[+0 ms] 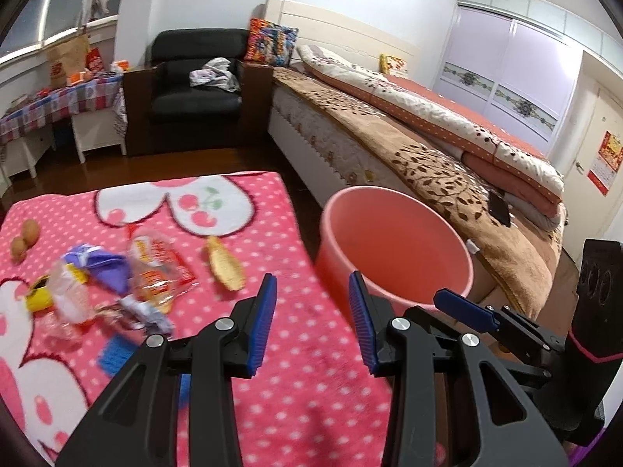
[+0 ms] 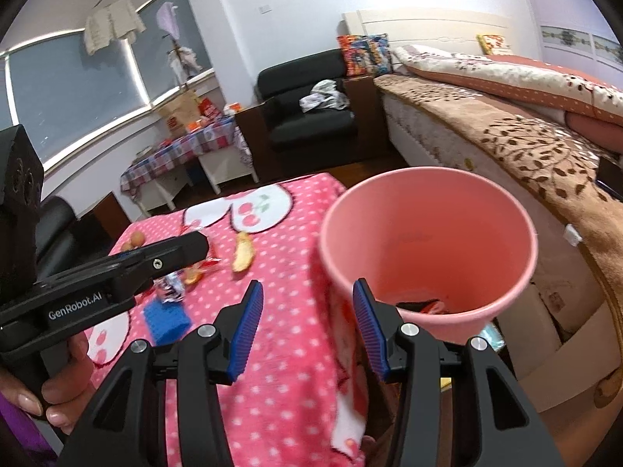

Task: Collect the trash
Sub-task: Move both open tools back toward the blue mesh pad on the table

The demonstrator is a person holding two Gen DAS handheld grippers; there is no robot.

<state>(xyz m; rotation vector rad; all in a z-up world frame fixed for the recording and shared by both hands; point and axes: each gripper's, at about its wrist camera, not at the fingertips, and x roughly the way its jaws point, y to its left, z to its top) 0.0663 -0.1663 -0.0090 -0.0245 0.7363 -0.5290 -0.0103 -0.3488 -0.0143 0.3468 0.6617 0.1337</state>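
Observation:
A pink bin (image 1: 393, 249) stands to the right of a table under a pink dotted blanket (image 1: 303, 350). A dark and red wrapper (image 2: 422, 305) lies at its bottom. A heap of wrappers (image 1: 117, 284) and a yellow peel (image 1: 226, 268) lie on the blanket's left half. My left gripper (image 1: 313, 325) is open and empty above the blanket, right of the heap. My right gripper (image 2: 307, 332) is open and empty at the bin's near rim (image 2: 428, 319). The peel (image 2: 243, 257) and a blue block (image 2: 167, 321) show in the right wrist view.
Two small brown round things (image 1: 25, 237) sit at the blanket's far left. A bed (image 1: 428, 148) with folded quilts runs along the right, close behind the bin. A black armchair (image 1: 194, 89) and a cluttered side table (image 1: 58, 101) stand at the back.

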